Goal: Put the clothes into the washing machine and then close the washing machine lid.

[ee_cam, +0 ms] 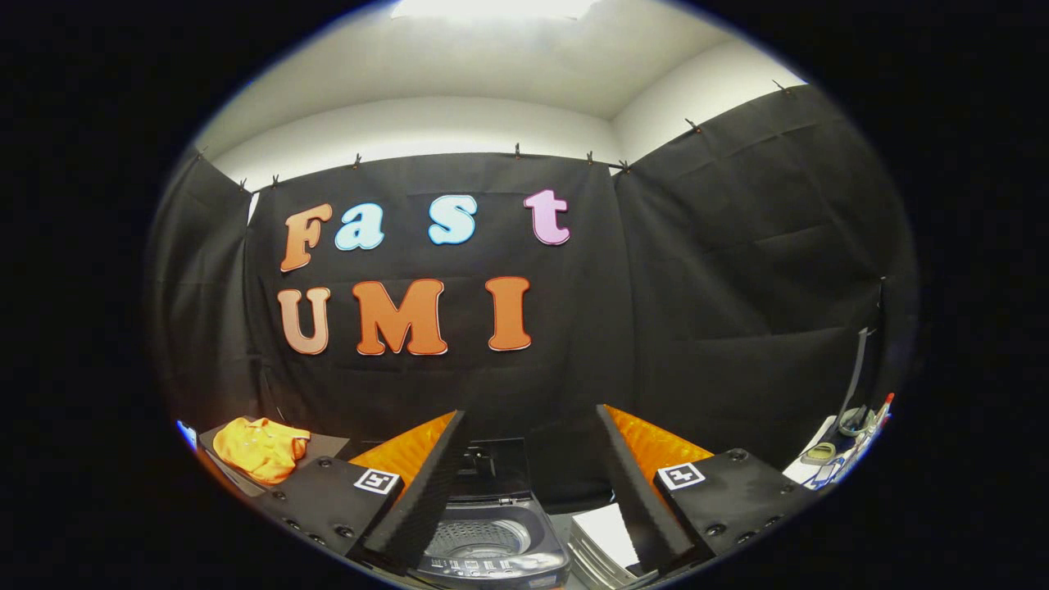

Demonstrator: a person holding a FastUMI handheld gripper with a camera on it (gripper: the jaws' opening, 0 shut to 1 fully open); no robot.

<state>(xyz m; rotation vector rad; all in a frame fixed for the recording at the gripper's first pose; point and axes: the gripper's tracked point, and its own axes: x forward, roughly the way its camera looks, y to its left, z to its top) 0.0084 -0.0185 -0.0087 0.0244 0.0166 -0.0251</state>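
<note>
A small top-loading washing machine (pixel 492 545) stands between and just ahead of my fingers, its lid (pixel 494 469) raised upright at the back and its drum open. An orange garment (pixel 261 447) lies crumpled on a dark board (pixel 324 447) to the left, beyond my left finger. My gripper (pixel 529 459) is open, fingers wide apart, with nothing between them, hovering above and short of the machine.
White sheets or a tray (pixel 608 533) lie right of the machine by the right finger. At the far right, a white surface (pixel 807 469) carries small tools and cables (pixel 852 426). Black cloth walls close the booth behind and to both sides.
</note>
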